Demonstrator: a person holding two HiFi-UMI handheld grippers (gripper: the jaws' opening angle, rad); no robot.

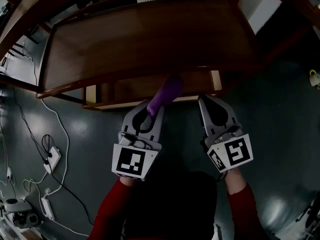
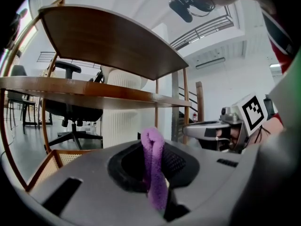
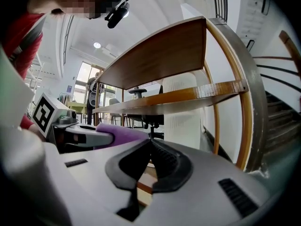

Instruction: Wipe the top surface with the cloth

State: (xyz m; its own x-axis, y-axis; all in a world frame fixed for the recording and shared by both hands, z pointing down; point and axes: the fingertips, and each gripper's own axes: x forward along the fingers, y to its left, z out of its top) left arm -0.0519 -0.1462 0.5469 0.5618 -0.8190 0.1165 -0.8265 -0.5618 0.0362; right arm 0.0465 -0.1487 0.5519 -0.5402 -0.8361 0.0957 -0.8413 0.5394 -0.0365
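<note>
A purple cloth [image 1: 167, 93] sticks forward out of my left gripper [image 1: 151, 109], which is shut on it; in the left gripper view the cloth [image 2: 154, 164] stands up between the jaws. My right gripper [image 1: 206, 100] is shut with nothing in it, its jaw tips meeting [image 3: 150, 142]. Both grippers hover below the front edge of the wooden shelf unit's top surface [image 1: 145, 39]. From the right gripper view the cloth [image 3: 123, 133] and the left gripper [image 3: 77, 134] show at the left. The top board [image 2: 108, 36] appears from below in both gripper views.
A lower shelf [image 1: 150, 91] with cane side panels sits under the top board. Curved wooden frame rails [image 3: 235, 79] run around the unit. White cables and a power strip [image 1: 52, 159] lie on the grey floor at left. An office chair [image 2: 70, 109] stands behind.
</note>
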